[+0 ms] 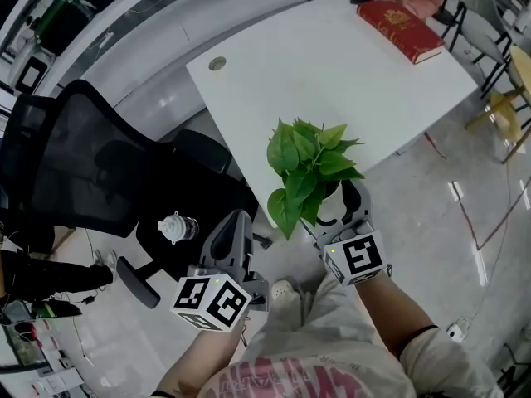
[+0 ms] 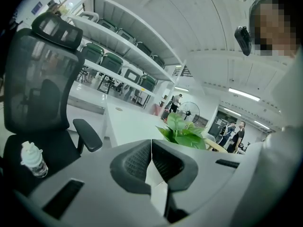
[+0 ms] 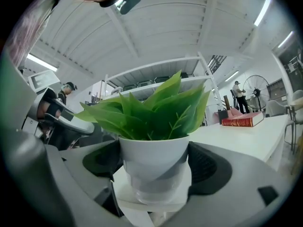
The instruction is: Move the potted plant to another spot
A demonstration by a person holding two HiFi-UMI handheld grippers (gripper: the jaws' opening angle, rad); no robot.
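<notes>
Pinching the potted plant (image 3: pixel 154 157) at its white pot with the right tongs (image 1: pixel 335 207), one ribbed pad pressing on each side of the pot wall. Carrying the green leaves upright at the near edge of the white desk (image 1: pixel 332 73), with the leaves overlapping that edge in the head view. Not showing whether the pot is touching the desk top.

Holding the left tongs (image 1: pixel 239 222) pressed together with nothing between them, left of the plant and off the desk, just beside the black office chair (image 1: pixel 83 164). Crowding the desk's near-left edge with that chair, bearing a water bottle (image 1: pixel 177 227) on its seat.

Leaving bare desk top open beyond the plant, up to the red book (image 1: pixel 401 25) lying at the far edge. Showing open floor (image 1: pixel 465 222) to the right of the desk edge, with a yellow stool (image 1: pixel 508 98) standing well apart at the far right.
</notes>
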